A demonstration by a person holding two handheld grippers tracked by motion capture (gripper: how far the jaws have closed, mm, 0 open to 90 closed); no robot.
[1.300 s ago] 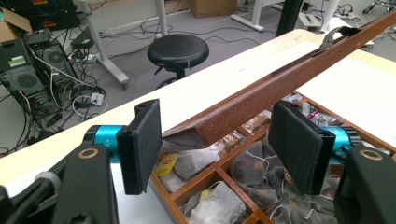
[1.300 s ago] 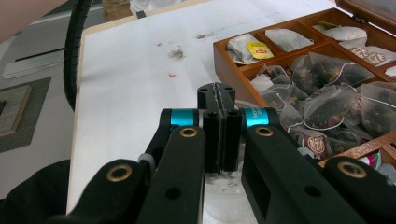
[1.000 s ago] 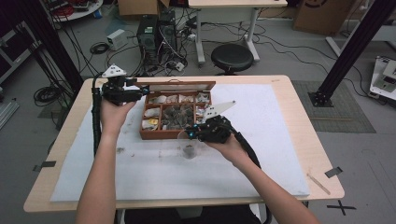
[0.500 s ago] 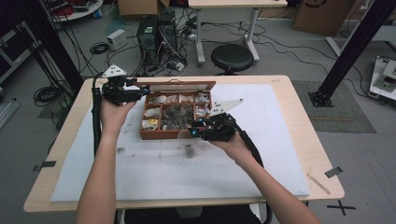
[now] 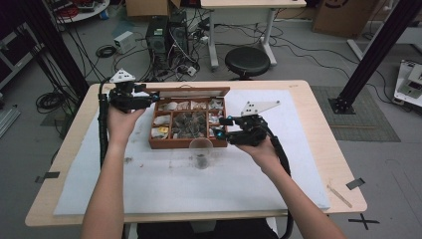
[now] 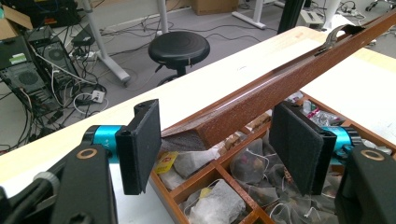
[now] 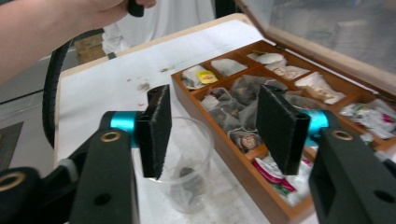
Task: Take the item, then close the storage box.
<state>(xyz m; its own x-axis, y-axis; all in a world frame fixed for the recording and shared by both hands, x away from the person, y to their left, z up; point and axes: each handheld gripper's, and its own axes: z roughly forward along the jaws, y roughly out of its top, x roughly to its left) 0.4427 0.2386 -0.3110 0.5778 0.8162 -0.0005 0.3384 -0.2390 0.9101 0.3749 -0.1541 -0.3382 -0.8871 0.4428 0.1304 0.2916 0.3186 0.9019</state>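
Wooden box (image 5: 189,119) sits mid-tabletop, lid (image 6: 280,88) between the spread left hand-held gripper (image 5: 144,99). Cup (image 5: 200,153) at 6 o'clock holds a teabag. Right hand-held gripper (image 5: 219,128) has just been opening, empty; closing remains.

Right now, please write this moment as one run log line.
left tongs: open around box lid | right tongs: just opening, empty | tea bag: in plastic cup

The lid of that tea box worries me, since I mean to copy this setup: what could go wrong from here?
The left claw stands open around the raised lid, its pads not pressing it, so the lid might drop onto the tea box. The right claw, whose jaws have just been opening with nothing between them, hangs close by the clear cup, which a careless sweep could tip over.
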